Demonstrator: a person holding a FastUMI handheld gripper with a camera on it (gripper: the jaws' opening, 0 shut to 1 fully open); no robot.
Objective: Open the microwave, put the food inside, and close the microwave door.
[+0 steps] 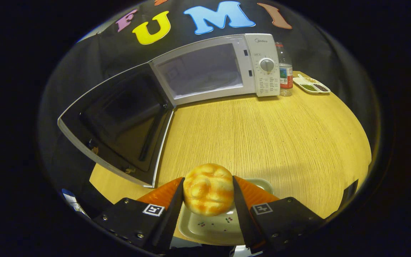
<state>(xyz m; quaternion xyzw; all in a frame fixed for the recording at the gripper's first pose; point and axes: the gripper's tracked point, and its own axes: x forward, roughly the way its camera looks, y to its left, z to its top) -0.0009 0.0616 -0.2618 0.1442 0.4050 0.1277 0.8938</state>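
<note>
Wooden surface point(262, 135) carries our microwave point(223, 67), its door point(120, 121) swung wide for loading; our hand-held gripper point(208, 191) clamps the bun point(208, 189) above its plate point(212, 228).

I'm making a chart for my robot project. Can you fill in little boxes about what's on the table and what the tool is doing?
tool: tool shut on the bread roll
under the roll: pale plate
microwave: microwave beyond the fingers, door swung wide open
beside microwave: water bottle, then a divided snack tray
surface: wooden table
task stage: door open, food not yet inside
</note>
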